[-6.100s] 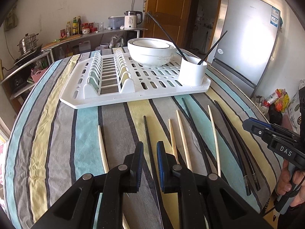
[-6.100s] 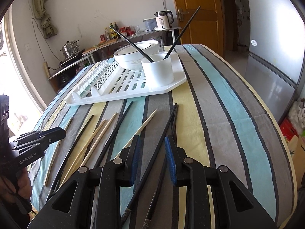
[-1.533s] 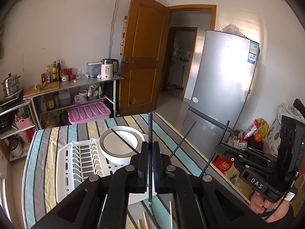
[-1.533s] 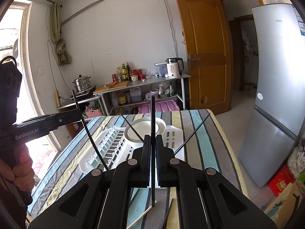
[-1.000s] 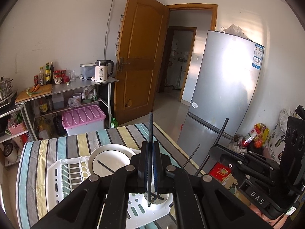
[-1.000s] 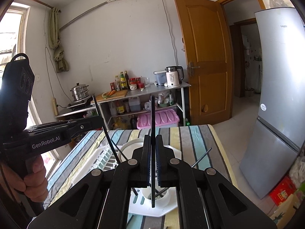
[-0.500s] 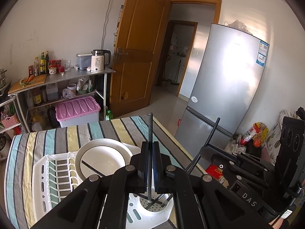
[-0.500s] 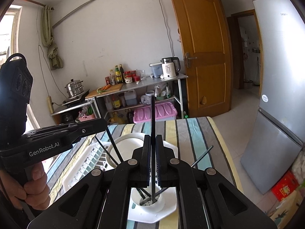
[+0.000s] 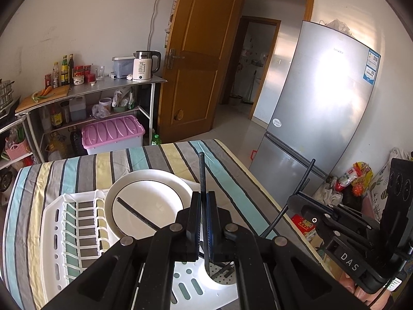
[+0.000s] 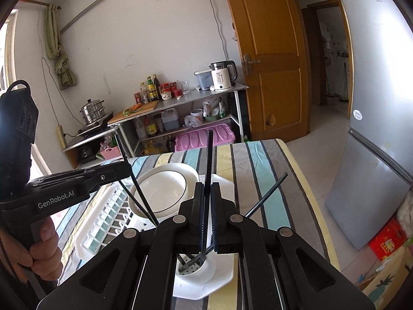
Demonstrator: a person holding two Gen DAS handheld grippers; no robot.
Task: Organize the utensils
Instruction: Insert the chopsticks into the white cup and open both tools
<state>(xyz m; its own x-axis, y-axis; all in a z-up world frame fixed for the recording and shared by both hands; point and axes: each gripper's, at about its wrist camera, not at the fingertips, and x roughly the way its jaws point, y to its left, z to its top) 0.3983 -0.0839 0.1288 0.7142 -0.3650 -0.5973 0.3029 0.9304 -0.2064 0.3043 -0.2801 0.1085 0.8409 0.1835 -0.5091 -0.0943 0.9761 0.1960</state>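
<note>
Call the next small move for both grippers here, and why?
Probably lower a little more, then open. The left gripper and right gripper each pinch an upright black chopstick, the tips reaching into the white perforated utensil cup on the white plastic drying rack. Two chopsticks already lean there, so releasing should drop these in beside them.

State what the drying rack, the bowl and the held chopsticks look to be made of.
Drying rack: white moulded plastic, matte, slotted. Bowl: glazed ceramic by its gloss and dark rim line. Black chopstick in the left gripper: matte black, material unclear.
</note>
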